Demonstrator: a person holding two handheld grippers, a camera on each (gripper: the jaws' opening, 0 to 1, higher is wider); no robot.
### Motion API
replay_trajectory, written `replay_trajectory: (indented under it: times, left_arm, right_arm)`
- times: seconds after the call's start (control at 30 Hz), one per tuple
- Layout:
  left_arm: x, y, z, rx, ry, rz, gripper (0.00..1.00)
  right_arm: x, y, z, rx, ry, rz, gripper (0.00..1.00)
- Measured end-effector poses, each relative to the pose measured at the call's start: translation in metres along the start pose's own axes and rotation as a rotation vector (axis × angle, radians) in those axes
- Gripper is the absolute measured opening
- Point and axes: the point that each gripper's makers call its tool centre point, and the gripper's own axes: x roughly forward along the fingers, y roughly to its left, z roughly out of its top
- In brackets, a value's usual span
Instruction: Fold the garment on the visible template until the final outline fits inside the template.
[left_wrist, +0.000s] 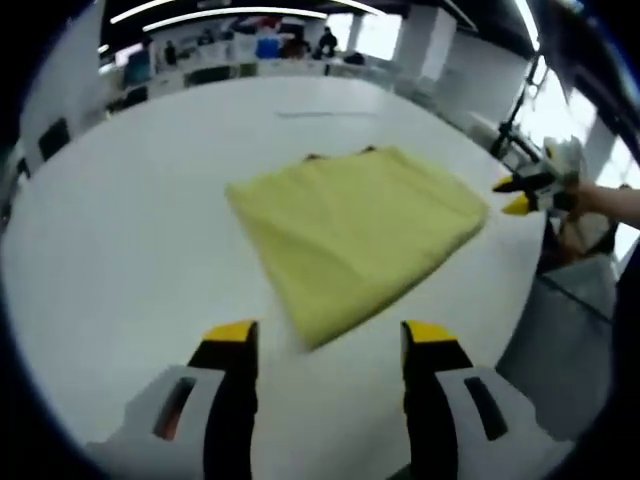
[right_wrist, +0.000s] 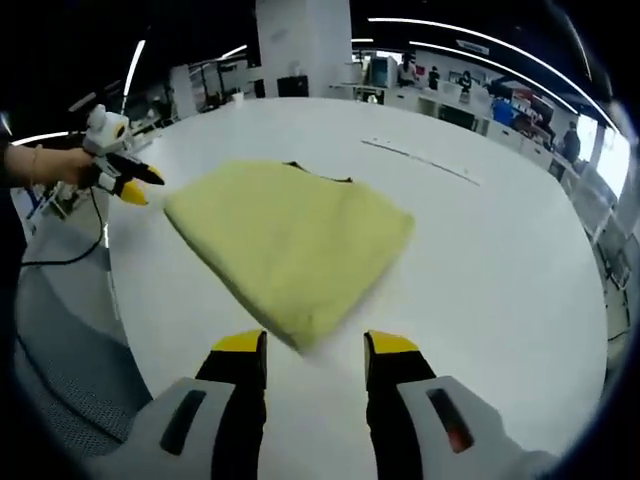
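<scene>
While the yellow garment (left_wrist: 358, 232) lies folded into a compact slab on the white table (left_wrist: 130, 250), a dark edge peeks out at its far side, perhaps the template. Its near corner points between the left tool (left_wrist: 329, 340) jaws, released and empty; the right tool (right_wrist: 314, 348) is likewise spread, just short of the cloth. Beyond lies an open office hall.

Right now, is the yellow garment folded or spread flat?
Folded. The yellow garment lies on the white table as a compact, thick-edged block, with neither the left gripper nor the right gripper touching it.
</scene>
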Motion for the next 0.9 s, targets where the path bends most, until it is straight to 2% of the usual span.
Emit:
replay_trajectory:
  times: [0.2,0.33,0.5,0.6,0.77,0.9]
  left_arm:
    - [-0.008,-0.008,-0.004,0.001,-0.01,-0.016,0.7]
    - [-0.012,-0.015,-0.009,-0.006,-0.004,-0.041,0.83]
    - [-0.014,-0.023,-0.017,-0.026,-0.005,-0.069,0.91]
    - [-0.013,-0.024,-0.023,-0.027,0.005,-0.065,0.88]
    - [-0.007,-0.018,-0.03,-0.003,0.017,-0.033,0.71]
    - [-0.001,-0.015,-0.03,0.004,0.011,-0.026,0.62]
  right_arm:
    - [-0.007,0.011,-0.004,0.011,-0.006,0.023,0.45]
    - [-0.012,0.018,-0.008,0.022,-0.011,0.033,0.48]
    - [-0.015,0.023,-0.014,0.04,-0.015,0.04,0.48]
    - [-0.014,0.023,-0.018,0.05,-0.012,0.037,0.45]
    - [-0.005,0.018,-0.026,0.06,0.005,0.028,0.39]
    - [0.003,0.015,-0.029,0.064,0.018,0.028,0.36]
